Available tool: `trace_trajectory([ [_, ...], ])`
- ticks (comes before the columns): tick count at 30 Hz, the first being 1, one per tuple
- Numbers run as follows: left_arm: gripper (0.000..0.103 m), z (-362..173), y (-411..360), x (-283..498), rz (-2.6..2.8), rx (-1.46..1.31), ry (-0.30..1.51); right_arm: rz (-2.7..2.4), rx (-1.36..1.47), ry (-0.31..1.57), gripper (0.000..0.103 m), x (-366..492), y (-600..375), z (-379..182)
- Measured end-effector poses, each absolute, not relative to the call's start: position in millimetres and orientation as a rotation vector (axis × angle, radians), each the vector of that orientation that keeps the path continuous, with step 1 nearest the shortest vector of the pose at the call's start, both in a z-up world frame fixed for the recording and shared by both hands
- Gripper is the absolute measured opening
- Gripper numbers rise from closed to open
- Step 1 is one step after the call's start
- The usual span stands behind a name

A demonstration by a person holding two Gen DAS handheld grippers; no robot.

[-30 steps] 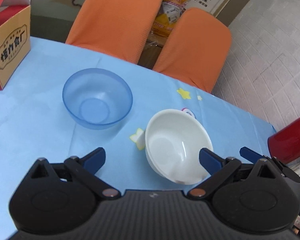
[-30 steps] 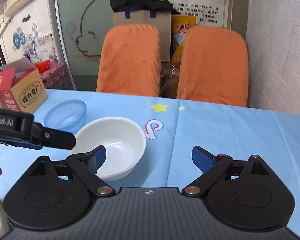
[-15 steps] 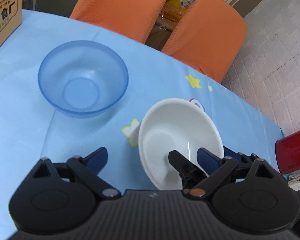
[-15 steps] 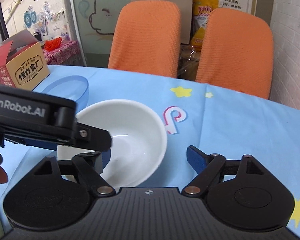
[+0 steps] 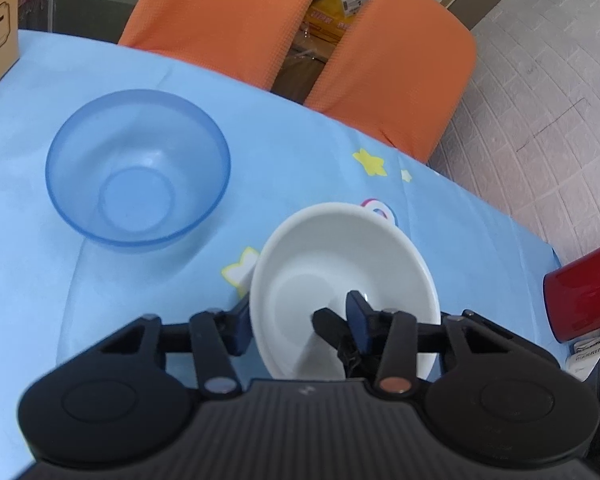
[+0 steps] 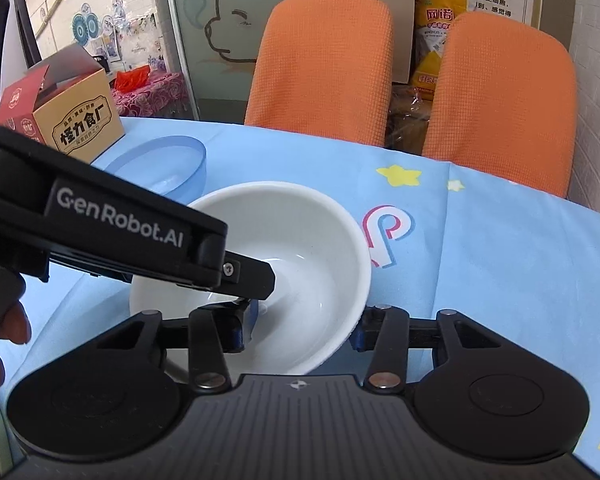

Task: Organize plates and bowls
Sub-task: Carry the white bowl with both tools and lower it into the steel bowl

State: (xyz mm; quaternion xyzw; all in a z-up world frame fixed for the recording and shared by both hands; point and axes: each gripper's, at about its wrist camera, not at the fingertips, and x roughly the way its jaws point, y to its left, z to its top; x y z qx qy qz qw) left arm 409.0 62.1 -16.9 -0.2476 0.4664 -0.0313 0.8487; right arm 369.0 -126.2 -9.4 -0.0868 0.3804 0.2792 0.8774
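Note:
A white bowl [image 5: 340,264] stands on the blue tablecloth, and it also shows in the right wrist view [image 6: 284,248]. A translucent blue bowl [image 5: 136,168] stands to its left and it shows behind the white bowl in the right wrist view [image 6: 168,168]. My left gripper [image 5: 300,324] straddles the white bowl's left rim, one finger outside and one inside, partly closed. My right gripper [image 6: 304,328] straddles the bowl's right rim the same way. Whether either one presses on the rim is not clear. The left gripper's body [image 6: 100,232] crosses the right wrist view.
Two orange chairs [image 6: 324,68] stand behind the table. A cardboard food box [image 6: 72,120] sits at the back left. A red cylinder [image 5: 584,288] lies at the right edge. A tiled wall [image 5: 548,92] is to the right.
Both grippers have moved forward onto the white bowl and narrowed, each now with one finger inside its rim. The bowl looms larger in both views.

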Motion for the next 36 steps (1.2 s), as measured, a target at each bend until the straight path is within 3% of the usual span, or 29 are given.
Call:
trace_trajectory([
  [16, 0.039, 24, 47, 367, -0.120, -0.508, 0.945, 0.561, -0.186, 0.757, 0.077, 339, -130, 21],
  [27, 0.038, 37, 12, 263, -0.192, -0.466, 0.933, 0.480, -0.214, 0.718, 0.079, 240, -154, 45],
  [36, 0.038, 19, -19, 195, -0.249, -0.395, 0.959, 0.426, -0.144, 0.721, 0.085, 168, -173, 31],
])
